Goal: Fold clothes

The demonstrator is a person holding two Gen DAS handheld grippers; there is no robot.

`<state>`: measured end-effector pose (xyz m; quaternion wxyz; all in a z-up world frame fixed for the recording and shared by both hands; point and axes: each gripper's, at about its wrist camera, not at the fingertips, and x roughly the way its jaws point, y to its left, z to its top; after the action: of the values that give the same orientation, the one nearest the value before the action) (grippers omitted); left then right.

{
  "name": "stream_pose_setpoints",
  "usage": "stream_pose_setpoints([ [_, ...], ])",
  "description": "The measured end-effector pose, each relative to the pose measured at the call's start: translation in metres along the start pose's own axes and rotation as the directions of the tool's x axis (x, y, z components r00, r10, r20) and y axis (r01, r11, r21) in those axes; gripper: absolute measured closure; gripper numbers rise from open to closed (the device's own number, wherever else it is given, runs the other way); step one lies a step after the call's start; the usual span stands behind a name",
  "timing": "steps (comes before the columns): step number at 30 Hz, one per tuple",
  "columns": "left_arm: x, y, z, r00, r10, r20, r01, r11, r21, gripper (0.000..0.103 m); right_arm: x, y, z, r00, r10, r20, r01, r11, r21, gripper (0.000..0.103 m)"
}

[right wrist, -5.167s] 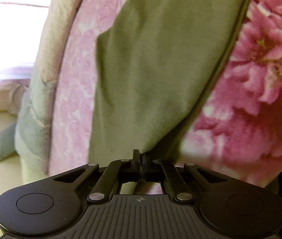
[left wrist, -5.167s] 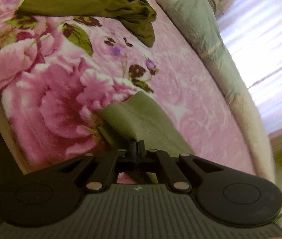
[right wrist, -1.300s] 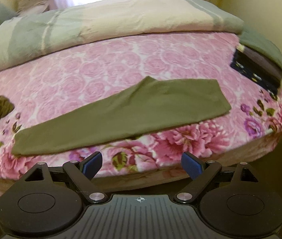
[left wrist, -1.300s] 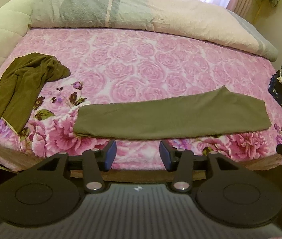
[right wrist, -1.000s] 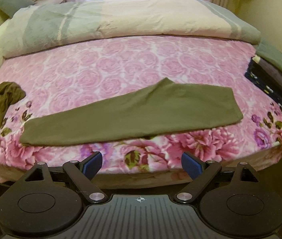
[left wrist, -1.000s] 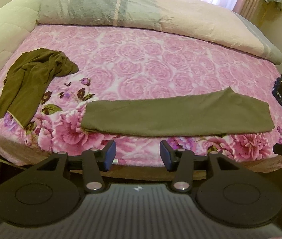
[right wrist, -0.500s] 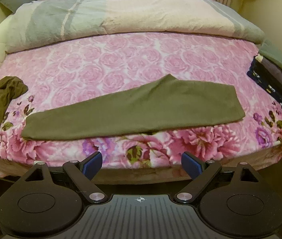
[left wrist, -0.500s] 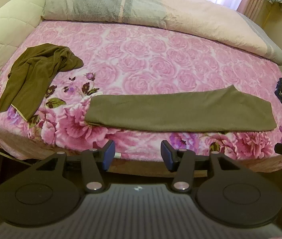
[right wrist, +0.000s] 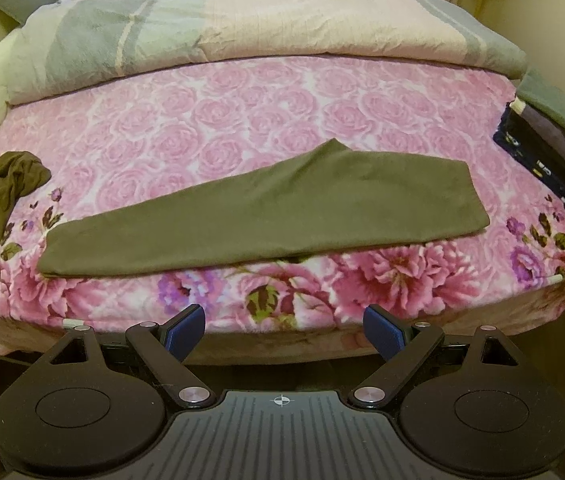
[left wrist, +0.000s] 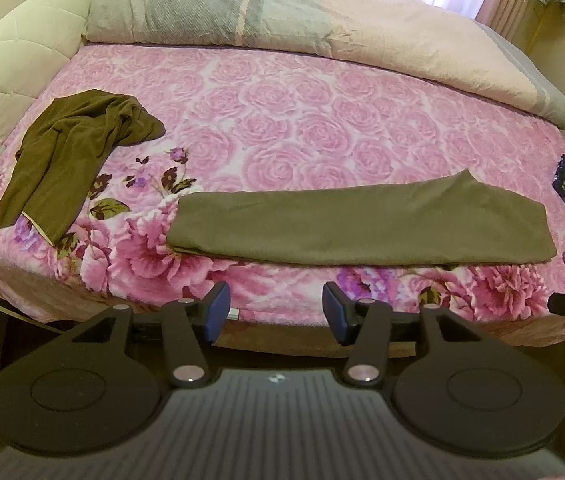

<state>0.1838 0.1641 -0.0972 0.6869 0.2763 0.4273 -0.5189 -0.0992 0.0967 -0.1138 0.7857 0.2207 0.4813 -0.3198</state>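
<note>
Both of my grippers hang off the near edge of the bed point(left wrist: 282, 128), jaws apart and holding nothing: left gripper point(left wrist: 276, 312) at bottom centre of its frame, right gripper point(right wrist: 284, 330) likewise. One olive garment point(right wrist: 258, 216) lies flat as a long strip above the jaws, long axis running left-right across mid-frame; its narrow end is toward my left gripper, its wide end toward my right. Crumpled olive garment point(left wrist: 70, 156) sits at left of frame, folded stack point(right wrist: 550, 148) at right edge.
</note>
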Motion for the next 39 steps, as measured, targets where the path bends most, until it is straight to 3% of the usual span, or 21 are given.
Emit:
stream_pose_setpoints([
  [8, 0.019, -0.031, 0.020, 0.999, 0.032, -0.022, -0.032, 0.999, -0.002, 0.056, 0.022, -0.020, 0.021, 0.999, 0.030, -0.022, -0.031, 0.999, -0.012, 0.014],
  [11, 0.036, -0.055, 0.033, 0.999, 0.022, -0.033, -0.022, 1.000, 0.006, 0.056, 0.035, -0.044, 0.032, 0.999, 0.035, -0.033, -0.035, 0.999, 0.008, 0.014],
  [16, 0.065, -0.113, 0.054, 0.999, -0.030, -0.037, 0.030, 0.999, 0.010, 0.057, 0.057, -0.108, 0.060, 0.999, 0.031, -0.031, -0.029, 0.997, 0.067, 0.014],
  [18, 0.079, -0.142, 0.060, 0.998, -0.053, -0.035, 0.054, 0.998, 0.028, 0.065, 0.065, -0.139, 0.072, 0.999, 0.030, -0.026, -0.027, 0.996, 0.088, 0.014],
  [22, 0.112, -0.200, 0.073, 0.994, -0.100, -0.053, 0.104, 0.992, 0.070, 0.069, 0.084, -0.204, 0.093, 1.000, 0.023, -0.007, -0.022, 0.992, 0.122, 0.014],
  [24, 0.129, -0.225, 0.077, 0.990, -0.125, -0.070, 0.130, 0.989, 0.070, 0.076, 0.099, -0.232, 0.099, 1.000, 0.013, -0.019, -0.011, 0.990, 0.140, 0.014],
  [28, 0.161, -0.257, 0.077, 0.985, -0.145, -0.094, 0.150, 0.988, 0.049, 0.077, 0.136, -0.274, 0.106, 0.998, -0.005, -0.058, 0.014, 0.988, 0.156, 0.015],
  [29, 0.168, -0.260, 0.075, 0.984, -0.146, -0.099, 0.151, 0.987, 0.050, 0.077, 0.144, -0.279, 0.106, 0.998, -0.005, -0.068, 0.016, 0.987, 0.157, 0.019],
  [30, 0.175, -0.264, 0.073, 0.984, -0.147, -0.104, 0.153, 0.987, 0.051, 0.077, 0.151, -0.283, 0.105, 0.997, -0.005, -0.077, 0.017, 0.987, 0.158, 0.035],
  [31, 0.182, -0.267, 0.072, 0.983, -0.147, -0.109, 0.154, 0.987, 0.052, 0.077, 0.160, -0.286, 0.105, 0.996, -0.001, -0.088, 0.016, 0.985, 0.171, 0.040],
  [35, 0.219, -0.266, 0.061, 0.979, -0.164, -0.118, 0.170, 0.984, 0.047, 0.078, 0.197, -0.289, 0.104, 0.998, 0.055, -0.033, -0.047, 0.978, 0.204, 0.040],
  [36, 0.229, -0.265, 0.059, 0.979, -0.170, -0.116, 0.176, 0.983, 0.045, 0.078, 0.207, -0.290, 0.103, 0.997, 0.069, -0.018, -0.064, 0.975, 0.212, 0.044],
  [37, 0.241, -0.262, 0.056, 0.977, -0.184, -0.111, 0.190, 0.981, 0.046, 0.078, 0.216, -0.291, 0.103, 0.997, 0.083, -0.002, -0.080, 0.972, 0.219, 0.058],
  [39, 0.265, -0.256, 0.049, 0.972, -0.216, -0.096, 0.222, 0.974, 0.053, 0.080, 0.234, -0.293, 0.103, 0.993, 0.110, 0.028, -0.114, 0.966, 0.232, 0.071],
])
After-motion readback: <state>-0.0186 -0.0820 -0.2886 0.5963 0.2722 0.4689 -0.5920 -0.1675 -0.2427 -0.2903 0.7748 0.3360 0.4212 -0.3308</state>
